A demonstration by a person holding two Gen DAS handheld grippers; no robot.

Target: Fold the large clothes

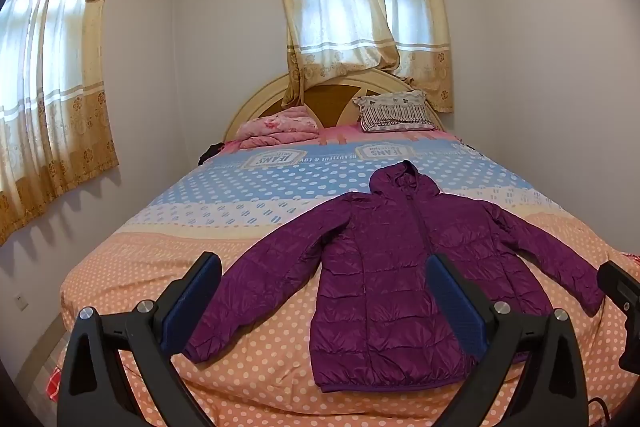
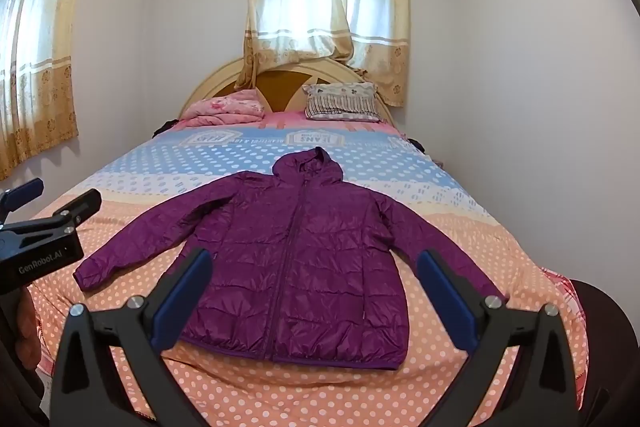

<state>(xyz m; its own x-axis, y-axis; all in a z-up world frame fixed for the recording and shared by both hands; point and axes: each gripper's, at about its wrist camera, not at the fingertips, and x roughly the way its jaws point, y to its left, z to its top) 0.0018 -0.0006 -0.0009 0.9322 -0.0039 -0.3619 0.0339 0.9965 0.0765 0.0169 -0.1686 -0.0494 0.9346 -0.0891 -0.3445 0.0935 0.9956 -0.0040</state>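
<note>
Pre-grasp: both sets of fingers spread wide, holding nothing. Purple hooded puffer jacket point(image 2: 296, 259) lies flat, zipped, sleeves out, on the polka-dot bed point(image 2: 280, 387) just ahead of my left gripper point(image 1: 324, 299) and right gripper point(image 2: 314, 291). Next I'd pinch a sleeve cuff and fold inward

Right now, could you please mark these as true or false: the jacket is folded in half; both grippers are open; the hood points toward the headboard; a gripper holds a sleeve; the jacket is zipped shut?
1. The jacket is folded in half. False: it lies flat on the bed, sleeves spread.
2. Both grippers are open. True: the left gripper and the right gripper are both spread wide.
3. The hood points toward the headboard. True.
4. A gripper holds a sleeve. False: neither touches the jacket.
5. The jacket is zipped shut. True.
</note>
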